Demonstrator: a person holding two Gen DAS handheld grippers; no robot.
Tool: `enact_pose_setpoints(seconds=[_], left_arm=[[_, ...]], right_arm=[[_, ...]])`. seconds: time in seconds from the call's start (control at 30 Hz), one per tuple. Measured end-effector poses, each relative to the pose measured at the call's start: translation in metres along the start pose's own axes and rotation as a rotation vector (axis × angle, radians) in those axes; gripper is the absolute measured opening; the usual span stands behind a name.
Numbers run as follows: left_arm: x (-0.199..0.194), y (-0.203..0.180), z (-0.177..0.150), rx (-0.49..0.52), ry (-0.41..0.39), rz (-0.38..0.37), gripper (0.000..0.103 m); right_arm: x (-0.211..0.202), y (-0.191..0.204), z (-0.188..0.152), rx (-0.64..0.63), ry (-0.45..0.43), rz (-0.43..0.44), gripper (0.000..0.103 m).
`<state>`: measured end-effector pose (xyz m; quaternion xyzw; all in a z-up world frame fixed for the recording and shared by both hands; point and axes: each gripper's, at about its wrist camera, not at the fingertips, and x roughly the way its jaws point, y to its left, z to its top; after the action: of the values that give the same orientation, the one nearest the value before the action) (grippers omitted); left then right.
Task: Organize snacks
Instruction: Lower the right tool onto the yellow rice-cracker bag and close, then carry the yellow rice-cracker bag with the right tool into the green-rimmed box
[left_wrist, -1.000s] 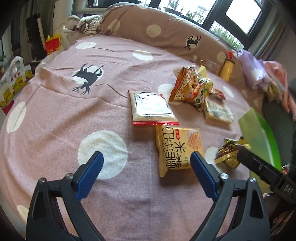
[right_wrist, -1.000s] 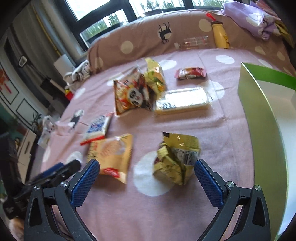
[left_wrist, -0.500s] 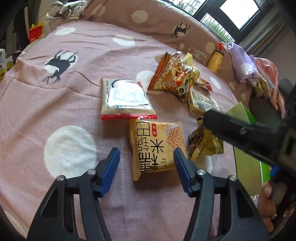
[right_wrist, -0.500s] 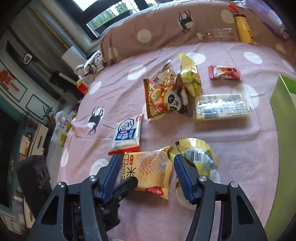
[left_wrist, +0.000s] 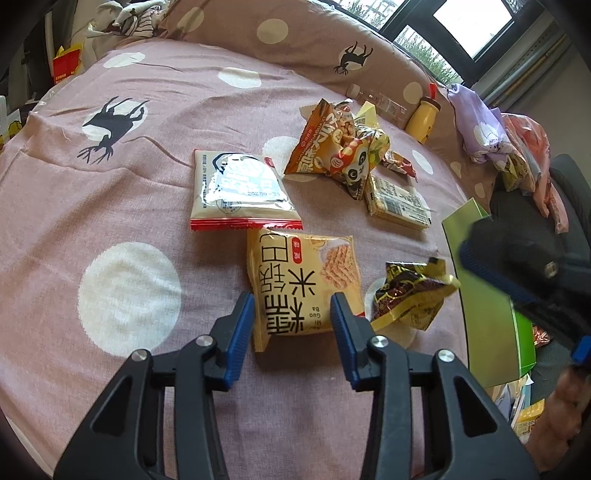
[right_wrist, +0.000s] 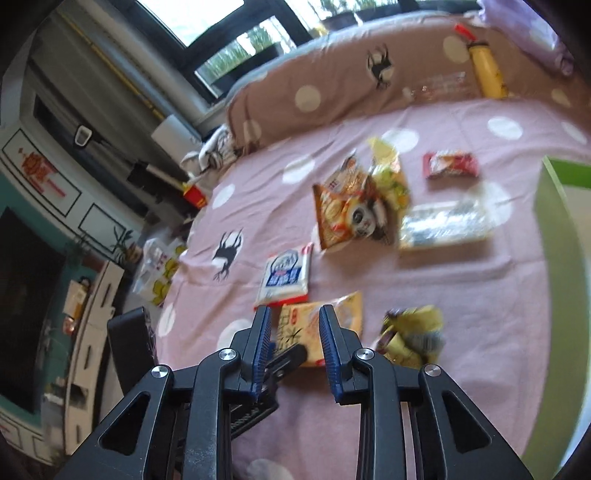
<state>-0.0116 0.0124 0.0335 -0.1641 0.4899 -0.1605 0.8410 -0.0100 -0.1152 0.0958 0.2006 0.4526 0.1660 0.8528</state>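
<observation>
Several snack packs lie on a pink spotted cloth. A yellow rice-cracker pack lies just ahead of my left gripper, which is open with its fingers either side of the pack's near edge, empty. Beside it are a white pack with a red edge, a crumpled gold-brown pack, an orange panda bag and a clear-wrapped block. My right gripper is narrowly open and empty, above the yellow pack. It also shows blurred at the right of the left wrist view.
A green box stands at the cloth's right edge, also in the right wrist view. A small red pack, a yellow bottle and a clear bottle lie toward the back cushion. Clothes are piled at the far right.
Both grippers have narrowed their jaws. The left has moved in to the yellow pack. The right has swung left, off the gold-brown pack, to above the yellow pack.
</observation>
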Motion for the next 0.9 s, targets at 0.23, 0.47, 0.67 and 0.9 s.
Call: enact_pose_setpoints(seconds=[0.23, 0.47, 0.67, 0.9], left_arm=[[0.002, 0.002, 0.0, -0.018, 0.009, -0.013, 0.041], [0.005, 0.003, 0.001, -0.017, 0.017, -0.012, 0.042], [0.008, -0.003, 0.0, 0.018, 0.014, -0.013, 0.042], [0.006, -0.01, -0.005, 0.058, 0.016, -0.045, 0.037]], right_arm=[[0.048, -0.003, -0.008, 0.027, 0.103, -0.112, 0.035], [0.065, -0.008, -0.009, 0.037, 0.103, -0.149, 0.061], [0.078, -0.025, -0.009, 0.115, 0.14, -0.11, 0.063], [0.077, -0.025, -0.014, 0.109, 0.136, -0.057, 0.061]])
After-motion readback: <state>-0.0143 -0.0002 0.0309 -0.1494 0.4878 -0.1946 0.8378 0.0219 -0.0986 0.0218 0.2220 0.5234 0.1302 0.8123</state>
